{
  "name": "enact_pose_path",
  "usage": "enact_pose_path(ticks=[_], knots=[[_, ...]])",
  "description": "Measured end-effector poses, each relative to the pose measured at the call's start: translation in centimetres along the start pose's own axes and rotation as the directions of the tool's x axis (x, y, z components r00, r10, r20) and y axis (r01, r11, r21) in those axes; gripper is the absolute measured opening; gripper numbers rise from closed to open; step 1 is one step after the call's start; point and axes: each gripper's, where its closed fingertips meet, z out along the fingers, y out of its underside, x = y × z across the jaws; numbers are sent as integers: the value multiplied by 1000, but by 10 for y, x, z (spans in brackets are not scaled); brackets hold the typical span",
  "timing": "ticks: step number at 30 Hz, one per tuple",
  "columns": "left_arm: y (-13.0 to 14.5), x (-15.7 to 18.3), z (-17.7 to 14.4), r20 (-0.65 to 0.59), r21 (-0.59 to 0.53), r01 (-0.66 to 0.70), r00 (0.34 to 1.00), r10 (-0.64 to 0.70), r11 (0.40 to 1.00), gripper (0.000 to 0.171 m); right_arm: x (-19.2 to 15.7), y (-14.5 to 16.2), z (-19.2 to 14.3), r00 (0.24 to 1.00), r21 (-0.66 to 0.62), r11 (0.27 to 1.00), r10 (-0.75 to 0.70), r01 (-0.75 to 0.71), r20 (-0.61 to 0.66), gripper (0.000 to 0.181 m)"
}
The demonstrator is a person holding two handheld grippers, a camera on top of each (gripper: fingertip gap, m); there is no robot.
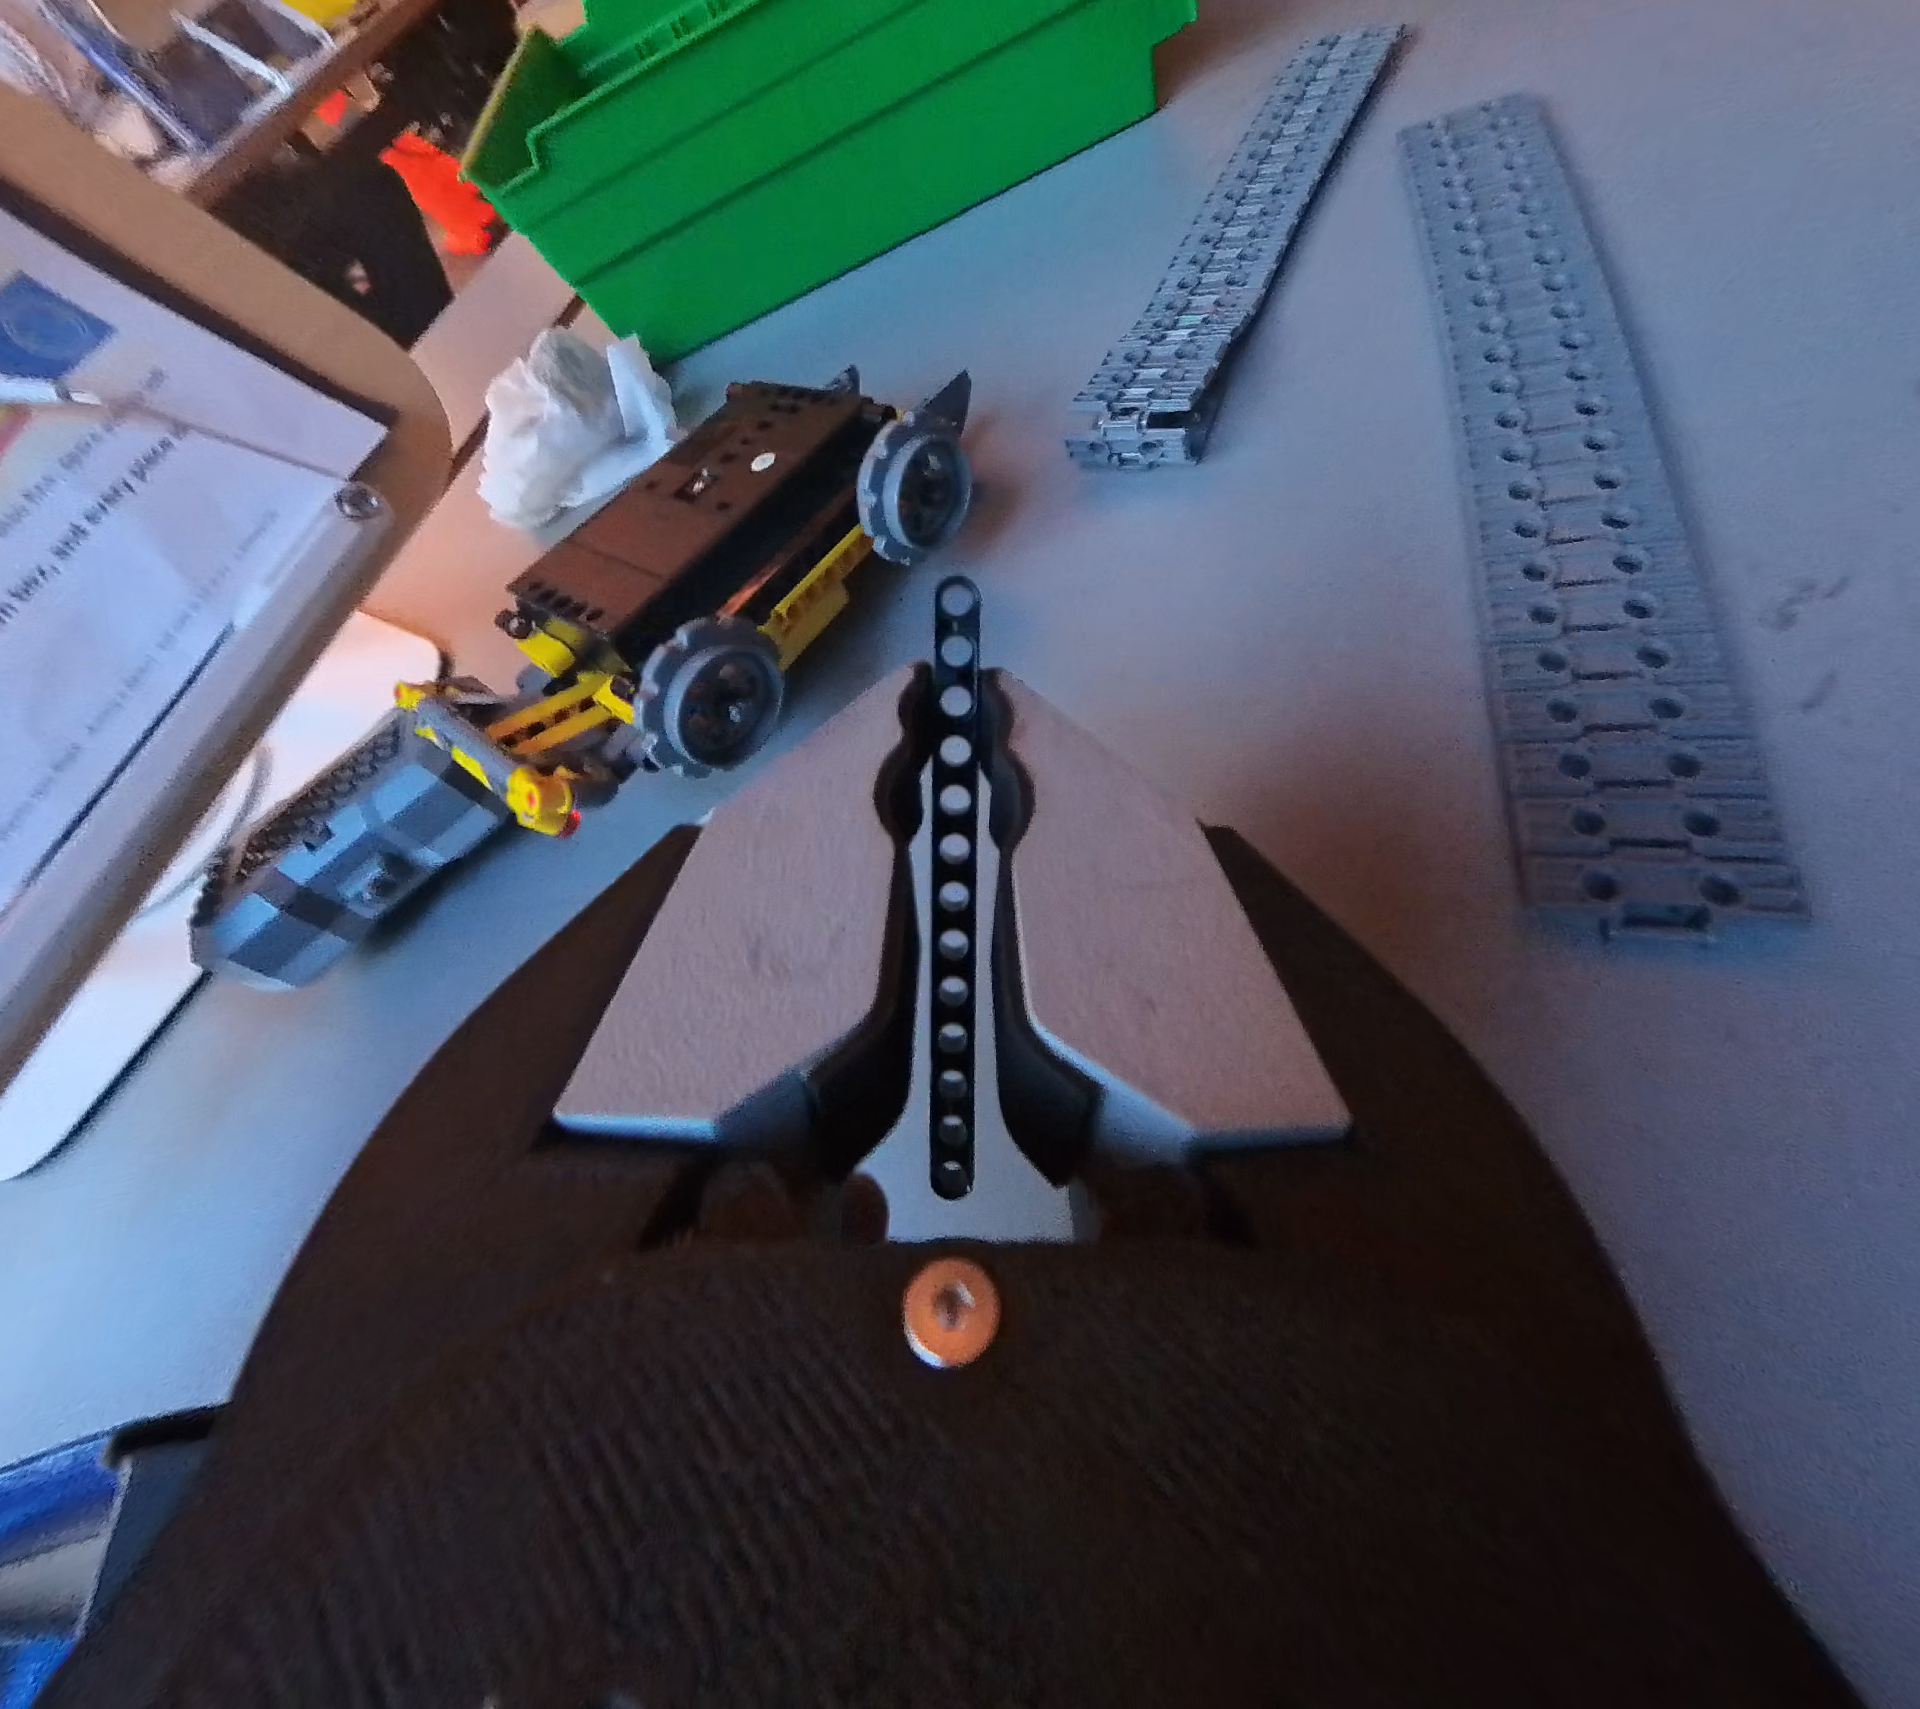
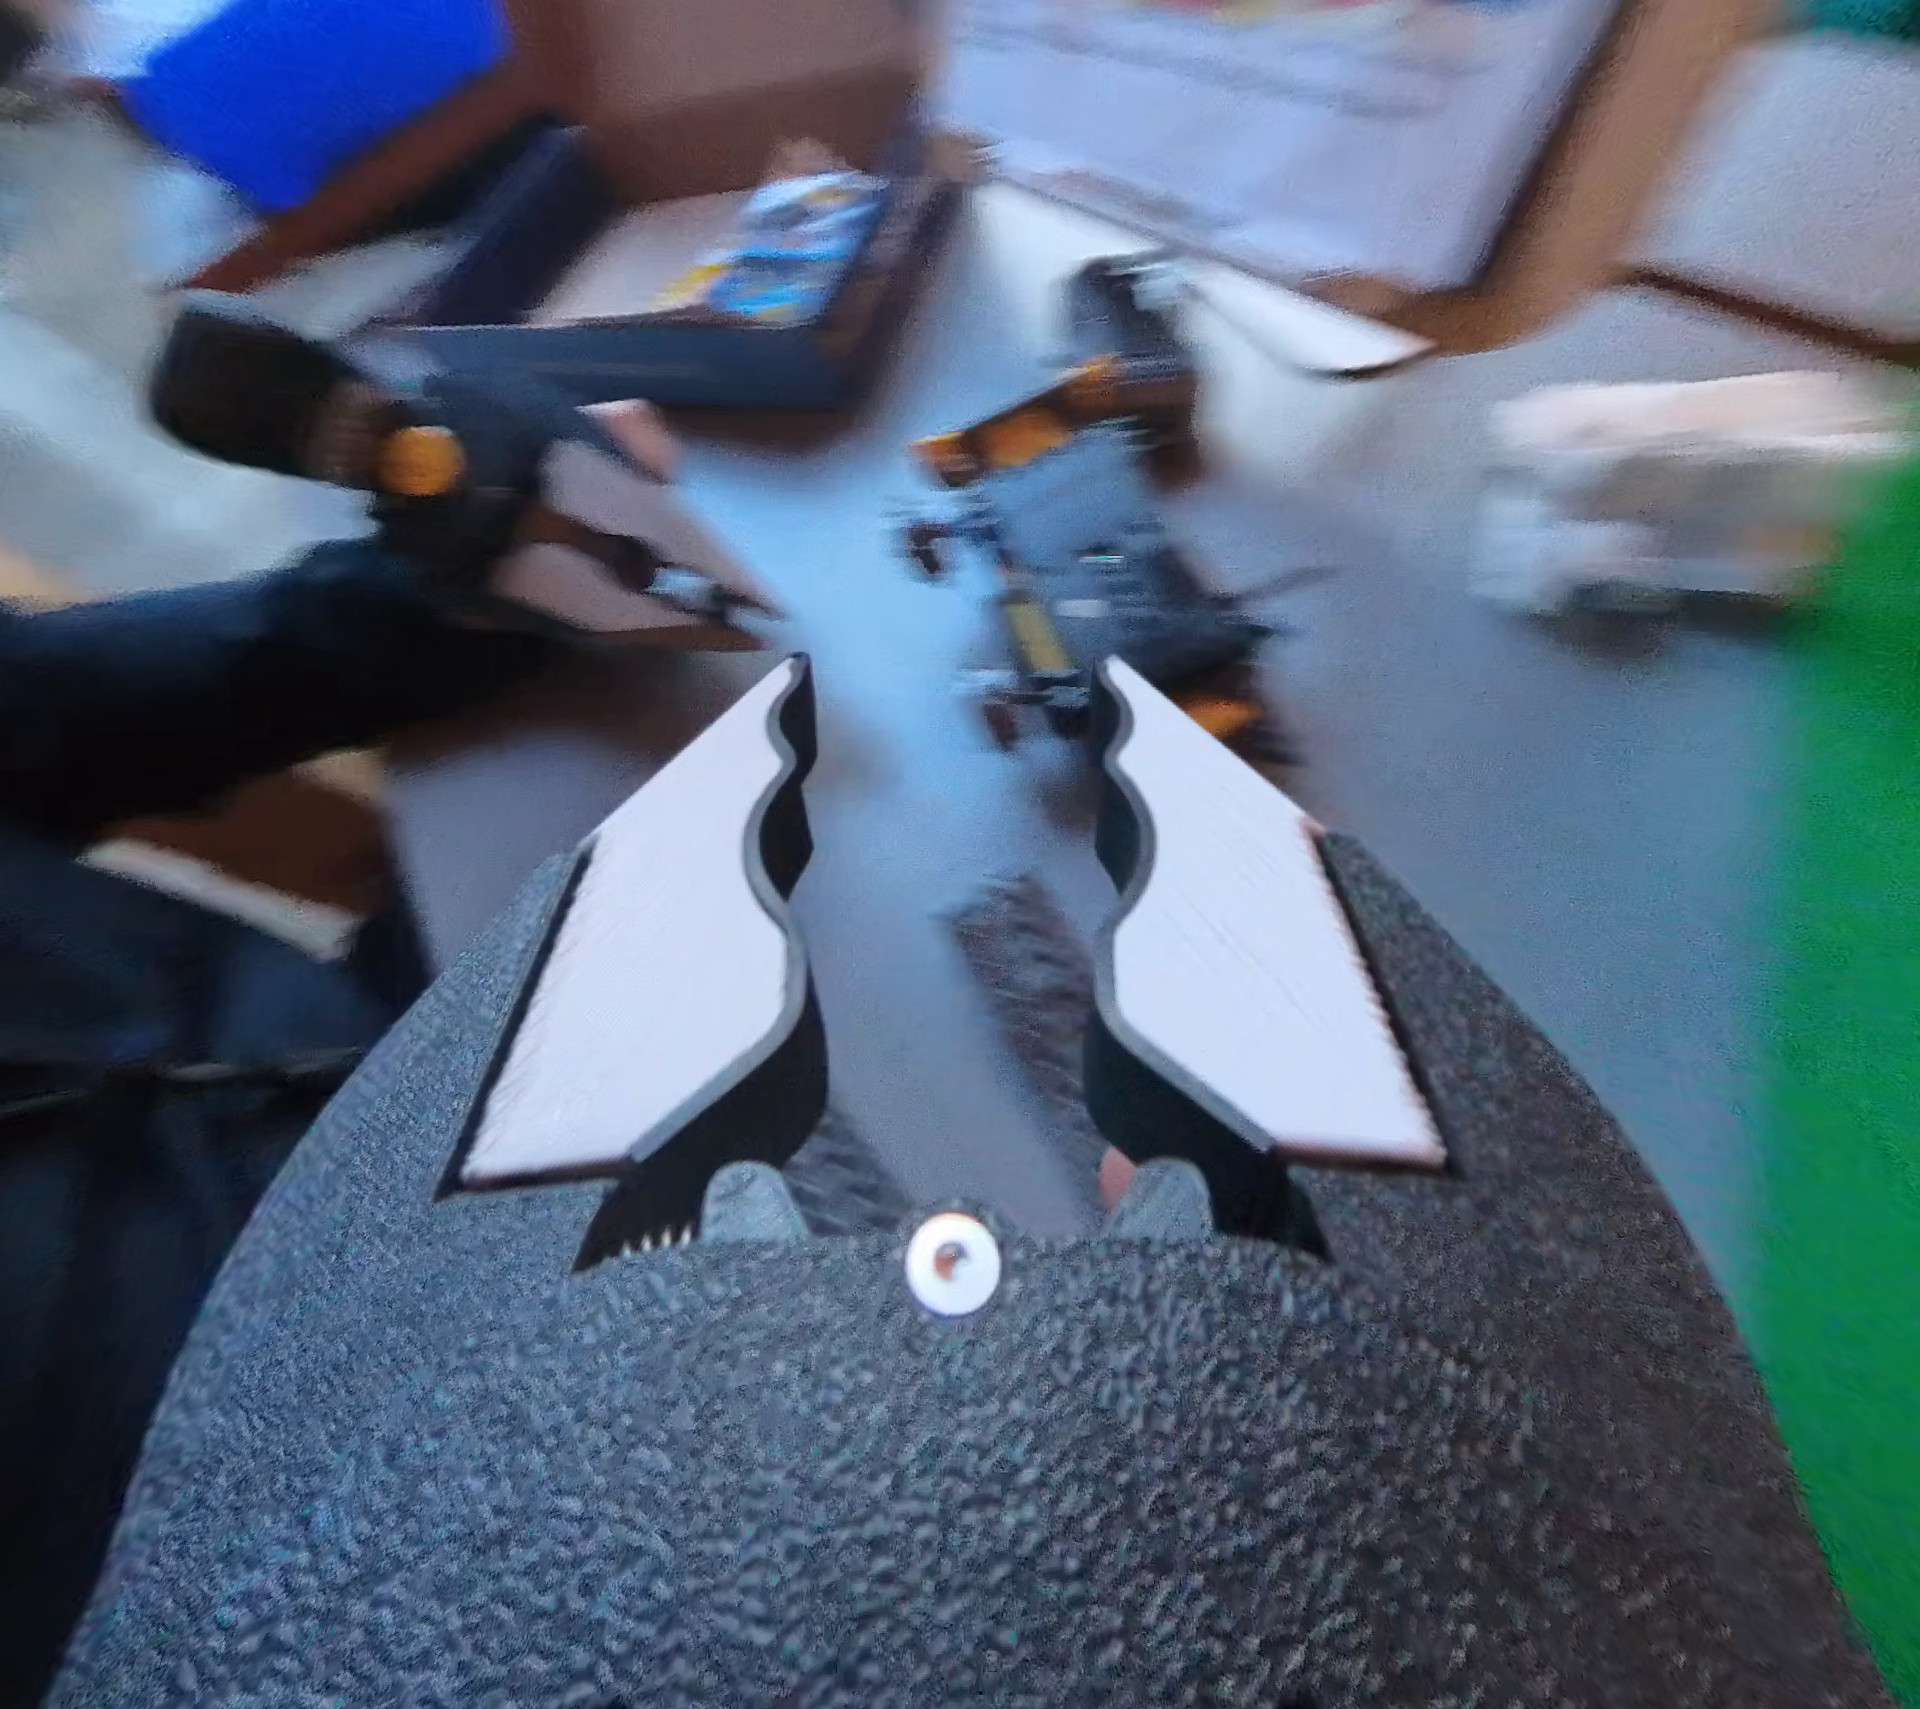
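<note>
**A:** Black perforated beam (image 1: 955, 880) sits clamped between the left gripper's (image 1: 957, 683) fingers (image 1: 790, 921), running lengthwise down the gap, far tip poking out past the fingertips. Held above the grey table (image 1: 1558, 101), not touching it.

**B:** What's nearest it?

**A:** Brick-built vehicle chassis (image 1: 717, 579), black and yellow with grey wheels, just ahead and left of the beam tip. Grey motor block (image 1: 343, 859) hangs off its near end. Crumpled white tissue (image 1: 566, 433) behind it, green plastic bin (image 1: 862, 90) beyond that. Two grey track strips lie flat to the right: narrow track strip (image 1: 1236, 257) farther off, wide track strip (image 1: 1590, 537) closer.

**B:** Right side?

**A:** Right gripper (image 2: 951, 693) has its fingers (image 2: 665, 953) spread apart, nothing between them. View is badly smeared. Looks like the same chassis (image 2: 1070, 579) ahead of it, but I wouldn't swear to it. Left gripper (image 2: 436, 464) shows at the left of that view, on a dark sleeve (image 2: 208, 672). Green bin (image 2: 1849, 932) fills the right edge.
</note>
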Motion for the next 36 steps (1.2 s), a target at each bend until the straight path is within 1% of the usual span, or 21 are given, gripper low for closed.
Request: enact_pose_path(ticks=[1,2,4,6,8,10,11,12,14,16,18,21,23,25,26,28,29,31,33,34,36], knots=[[-2,2,0,5,2,-20,1000,20,1000,5,-18,9,21,998,-18,1000,19,-18,58,50],[-4,3,0,10,5,-37,999,37,999,5,-28,16,40,997,-28,999,21,-19,79,54],[-7,2,0,43,13,-63,997,62,998,5,-38,29,72,998,-32,999,-1,3,65,55],[-9,4,-1,45,16,-81,996,80,997,5,-46,37,97,997,-47,999,11,-7,83,55],[-10,5,-2,45,17,-105,994,104,994,5,-62,39,110,988,-42,999,16,-9,157,49],[-11,5,-2,61,20,-125,990,124,992,5,-67,39,117,986,-49,999,8,0,166,29],[-12,3,-3,73,21,-134,989,132,991,5,-68,42,119,986,-68,998,5,6,164,23],[-11,3,-4,78,11,-147,986,146,989,5,-69,43,120,985,-79,997,6,8,174,21],[-11,0,-4,101,3,-171,980,170,985,5,-72,44,119,980,-88,996,31,-14,199,7],[-12,-1,-5,114,2,-185,976,184,983,5,-72,44,120,978,-85,996,49,-33,203,10],[-12,-2,-5,120,-1,-198,973,197,980,5,-74,43,119,976,-73,997,30,-15,214,6],[-15,-1,-5,129,9,-197,972,194,980,5,-74,41,116,980,-59,998,-4,16,201,5],[-17,-2,-6,136,12,-186,974,183,982,9,-70,38,111,984,-41,999,-19,26,176,5],[-19,-1,-6,123,34,-164,980,158,986,14,-65,35,102,988,-28,999,-23,28,155,5],[-21,-1,-7,114,54,-137,985,130,989,20,-62,31,94,990,-11,1000,-26,27,140,5],[-24,-2,-8,97,88,-75,993,67,993,30,-54,20,72,994,20,999,-36,35,101,4],[-26,-4,-9,97,99,-51,994,41,994,39,-46,12,56,997,40,998,-48,45,64,5],[-27,-7,-10,100,110,-16,995,5,994,52,-27,-10,13,996,96,992,-80,85,-48,5],[-27,-11,-10,105,114,18,994,-30,993,63,1,-36,-40,972,142,979,-112,144,-207,4],[-27,-11,-10,98,116,35,994,-47,993,66,18,-49,-70,946,160,971,-121,175,-300,4],[-26,-9,-8,67,117,71,995,-79,991,66,58,-71,-128,873,187,957,-112,224,-475,4]])
